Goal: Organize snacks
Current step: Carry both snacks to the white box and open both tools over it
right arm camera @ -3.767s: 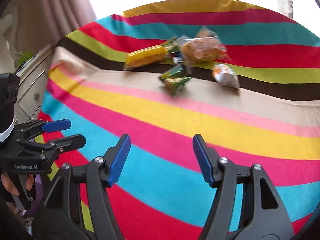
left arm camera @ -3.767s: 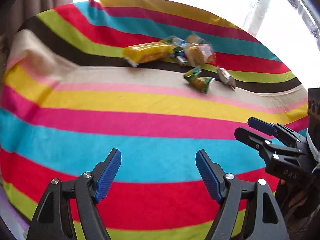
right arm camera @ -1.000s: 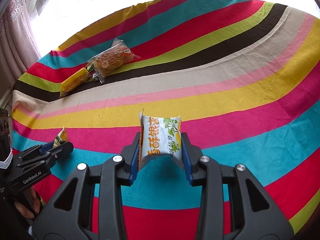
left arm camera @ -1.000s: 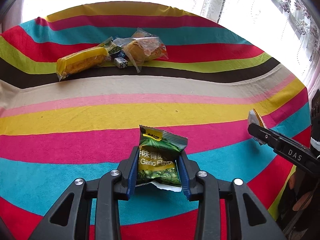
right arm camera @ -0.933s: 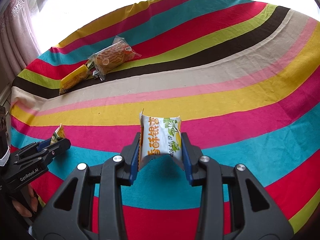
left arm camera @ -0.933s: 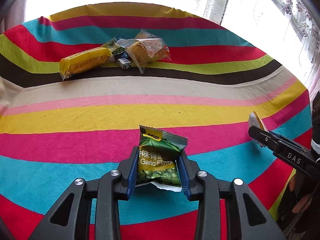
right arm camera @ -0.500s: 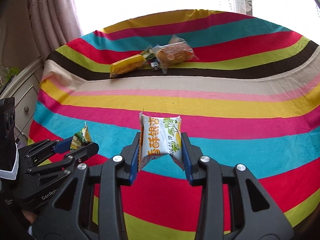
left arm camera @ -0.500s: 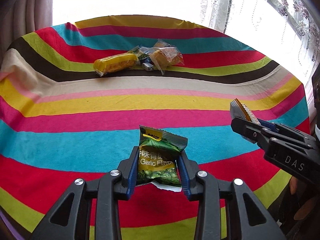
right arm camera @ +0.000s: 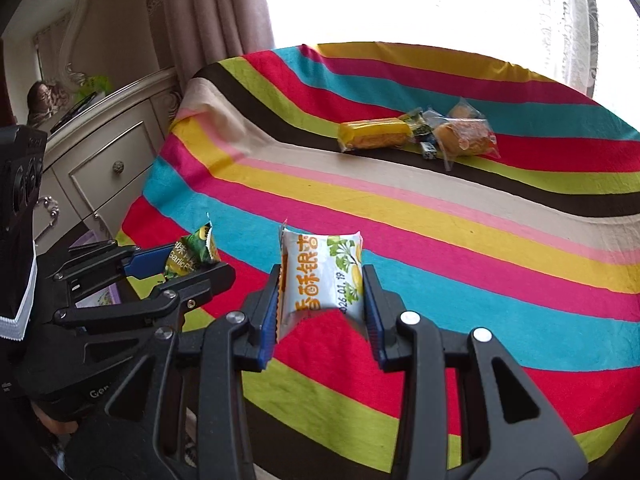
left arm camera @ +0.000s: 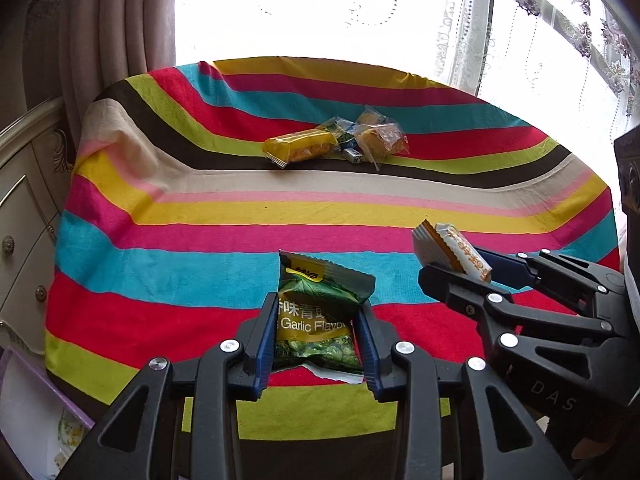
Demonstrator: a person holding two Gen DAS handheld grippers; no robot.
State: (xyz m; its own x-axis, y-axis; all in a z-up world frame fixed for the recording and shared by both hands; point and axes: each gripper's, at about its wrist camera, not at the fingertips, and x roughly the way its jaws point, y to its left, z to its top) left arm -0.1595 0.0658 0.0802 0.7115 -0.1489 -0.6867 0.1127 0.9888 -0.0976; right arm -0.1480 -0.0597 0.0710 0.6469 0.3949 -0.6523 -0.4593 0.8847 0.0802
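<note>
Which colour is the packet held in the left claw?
Green packet, with a yellow label band; the left wrist view shows it best.

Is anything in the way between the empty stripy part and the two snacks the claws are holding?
Nothing visible. The left claw grips the green packet, the right claw the white packet, both above bare striped cloth. The snack pile lies far off.

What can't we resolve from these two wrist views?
- Small packets in the far pile, between the yellow bar and the clear-wrapped pastry: overlapped and too small in both views to count or read.
- Green pea packet: lower end hidden by the left gripper.
- White pastry packet: sides covered by the right gripper pads.
- No destination container in view.
</note>
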